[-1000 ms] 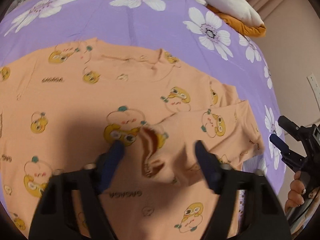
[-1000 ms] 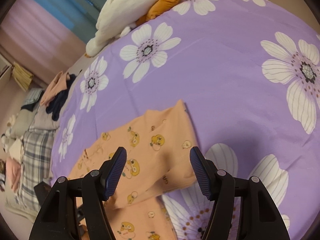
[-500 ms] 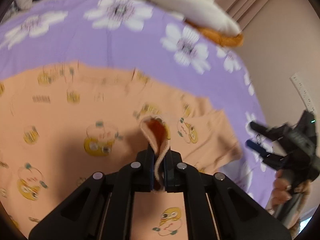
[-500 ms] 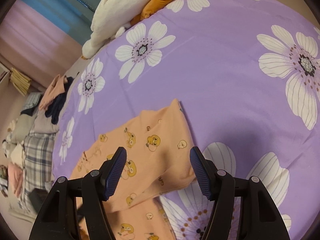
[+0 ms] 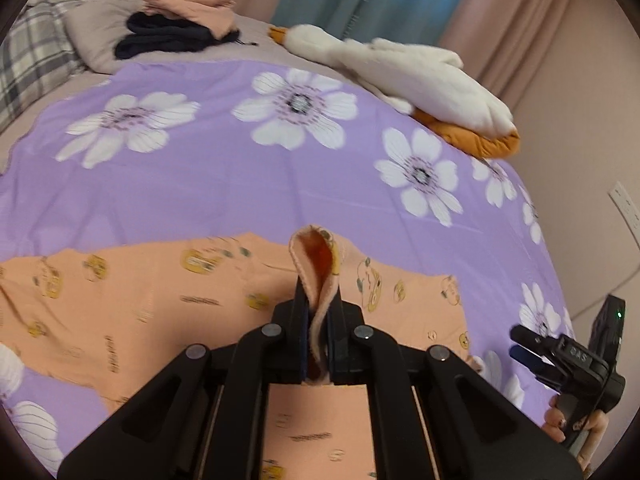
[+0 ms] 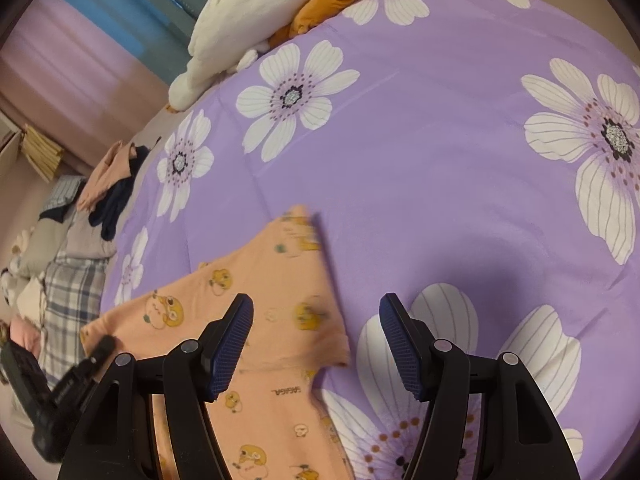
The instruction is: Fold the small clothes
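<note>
On the purple flowered bedspread (image 5: 208, 184) lies an orange shirt (image 5: 152, 300) printed with yellow cartoon faces. At its near edge the left gripper (image 5: 319, 320) is clamped on a raised fold of the shirt's cloth. Further right, the right gripper (image 6: 316, 344) hangs above the shirt's sleeve, its jaws apart around nothing.

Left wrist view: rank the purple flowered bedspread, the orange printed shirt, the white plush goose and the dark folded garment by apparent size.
1. purple flowered bedspread
2. orange printed shirt, though nearness enlarges it
3. white plush goose
4. dark folded garment
</note>
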`<state>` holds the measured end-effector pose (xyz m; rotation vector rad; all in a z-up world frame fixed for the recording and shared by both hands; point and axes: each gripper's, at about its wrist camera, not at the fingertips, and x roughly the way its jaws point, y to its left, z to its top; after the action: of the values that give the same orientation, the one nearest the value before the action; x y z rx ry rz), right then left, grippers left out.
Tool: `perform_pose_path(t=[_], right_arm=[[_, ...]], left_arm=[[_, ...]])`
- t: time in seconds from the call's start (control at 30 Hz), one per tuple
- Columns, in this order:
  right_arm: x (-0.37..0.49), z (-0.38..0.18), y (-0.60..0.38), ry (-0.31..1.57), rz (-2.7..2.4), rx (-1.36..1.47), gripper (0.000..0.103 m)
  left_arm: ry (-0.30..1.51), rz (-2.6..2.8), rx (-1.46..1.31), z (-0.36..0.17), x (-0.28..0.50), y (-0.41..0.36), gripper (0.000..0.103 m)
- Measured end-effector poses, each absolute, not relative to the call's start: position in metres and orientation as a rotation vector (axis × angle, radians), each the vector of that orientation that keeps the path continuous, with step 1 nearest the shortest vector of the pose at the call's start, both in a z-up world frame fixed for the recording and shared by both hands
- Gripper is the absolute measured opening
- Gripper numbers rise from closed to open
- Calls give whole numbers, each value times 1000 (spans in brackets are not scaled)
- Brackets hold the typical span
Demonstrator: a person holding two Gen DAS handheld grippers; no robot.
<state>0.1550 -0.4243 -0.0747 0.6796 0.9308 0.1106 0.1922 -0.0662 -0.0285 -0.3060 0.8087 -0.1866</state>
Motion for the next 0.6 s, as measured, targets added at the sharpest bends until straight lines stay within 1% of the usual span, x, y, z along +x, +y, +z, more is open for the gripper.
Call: perform_pose_path(t=[0.27, 0.47, 0.5, 0.57, 0.6], right_arm=[[159, -76, -415, 950, 130, 658, 65], [161, -79, -408, 971, 139, 639, 65], [160, -79, -408, 971, 139, 638, 65], [160, -78, -408, 969, 137, 636, 65], [160, -78, -408, 969, 134, 637, 65]], left_arm=[[784, -83, -311, -24, 191, -27, 4], [900, -107, -327, -52, 194, -24, 5], [930, -103, -332, -58, 195, -23, 8], [986, -84, -363, -73, 196, -19, 22], [1001, -77, -377, -78, 196, -17, 35]])
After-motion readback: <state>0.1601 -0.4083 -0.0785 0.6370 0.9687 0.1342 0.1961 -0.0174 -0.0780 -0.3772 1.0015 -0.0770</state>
